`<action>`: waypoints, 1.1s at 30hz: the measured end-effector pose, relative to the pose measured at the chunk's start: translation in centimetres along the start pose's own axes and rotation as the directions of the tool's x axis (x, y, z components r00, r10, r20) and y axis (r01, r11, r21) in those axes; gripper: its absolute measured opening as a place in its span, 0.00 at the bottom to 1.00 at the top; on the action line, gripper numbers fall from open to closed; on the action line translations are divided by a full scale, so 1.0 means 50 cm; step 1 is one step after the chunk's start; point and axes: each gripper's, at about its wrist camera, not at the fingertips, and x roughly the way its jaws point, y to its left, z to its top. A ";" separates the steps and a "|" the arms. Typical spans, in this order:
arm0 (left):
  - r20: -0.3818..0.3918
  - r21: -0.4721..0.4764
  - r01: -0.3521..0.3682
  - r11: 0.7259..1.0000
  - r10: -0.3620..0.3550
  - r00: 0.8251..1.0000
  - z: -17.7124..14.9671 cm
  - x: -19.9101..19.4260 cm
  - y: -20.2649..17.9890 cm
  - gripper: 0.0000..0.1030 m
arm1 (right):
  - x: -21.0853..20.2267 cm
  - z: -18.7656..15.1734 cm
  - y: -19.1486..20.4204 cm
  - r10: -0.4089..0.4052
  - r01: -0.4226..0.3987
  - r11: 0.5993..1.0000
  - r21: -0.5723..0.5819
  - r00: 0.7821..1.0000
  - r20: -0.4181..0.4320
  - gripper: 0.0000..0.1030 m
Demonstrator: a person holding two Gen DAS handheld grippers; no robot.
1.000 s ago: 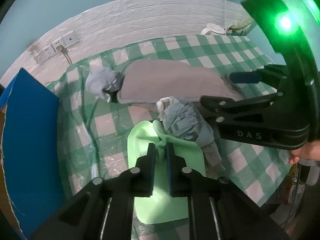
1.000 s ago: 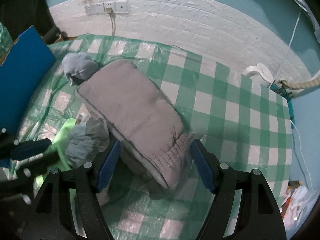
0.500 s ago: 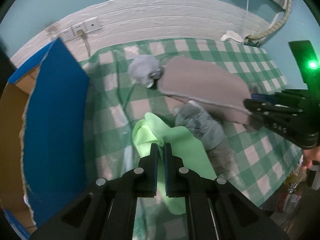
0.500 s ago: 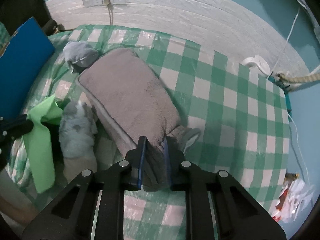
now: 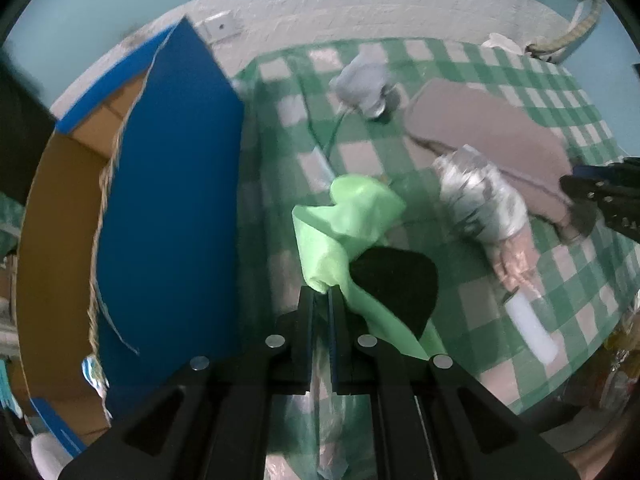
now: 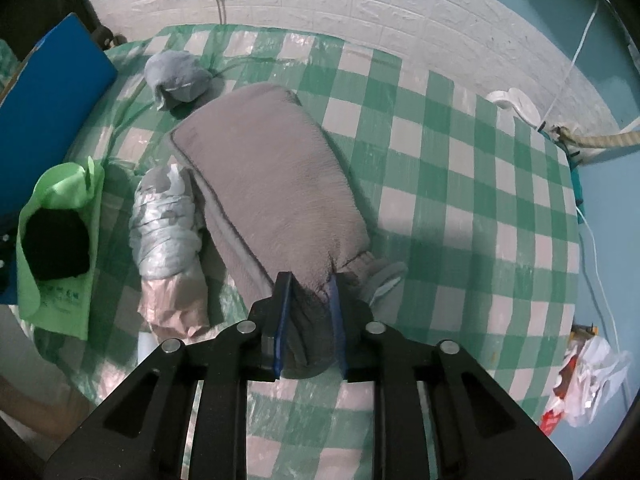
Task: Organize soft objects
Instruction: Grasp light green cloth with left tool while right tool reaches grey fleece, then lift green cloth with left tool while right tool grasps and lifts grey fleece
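Left gripper (image 5: 321, 300) clamped on the edge of the green bag (image 5: 344, 220), jaws nearly together with only the thin film between them. Bag now lifted off the checked tablecloth (image 6: 440, 160) and carried toward the blue-sided cardboard box (image 5: 168, 200) — a second ago lying flat beside the wrapped grey bundle (image 6: 164, 224), now hanging crumpled with a dark opening showing. Box far larger in the left wrist view than before, its brown inside visible.

Right gripper (image 6: 308, 320) gripping the cuffed end of the grey pillow (image 6: 272, 184), jaws opening a little with the bunched fabric between the blue pads and pressed by them. A second ago wide apart on either side of that end; half a second ago pinched tight on it. Pillow in much the same place on the cloth, its far corner near the small grey-blue soft toy (image 6: 176, 76), the wrapped bundle touching its left edge.
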 end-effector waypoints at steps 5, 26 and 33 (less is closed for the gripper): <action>-0.022 -0.066 0.053 0.996 -0.055 0.998 -0.005 0.006 0.025 0.28 | -0.017 0.003 -0.003 0.017 -0.018 0.999 0.033 0.999 0.031 0.49; 0.014 0.021 0.186 0.982 -0.186 0.982 -0.030 -0.057 -0.050 0.69 | -0.049 0.004 0.029 0.029 -0.029 1.000 0.002 0.996 0.088 0.59; -0.014 0.057 0.203 0.978 -0.202 0.979 -0.046 -0.047 -0.089 0.71 | -0.056 0.001 0.028 0.032 -0.033 0.999 0.005 0.995 0.095 0.59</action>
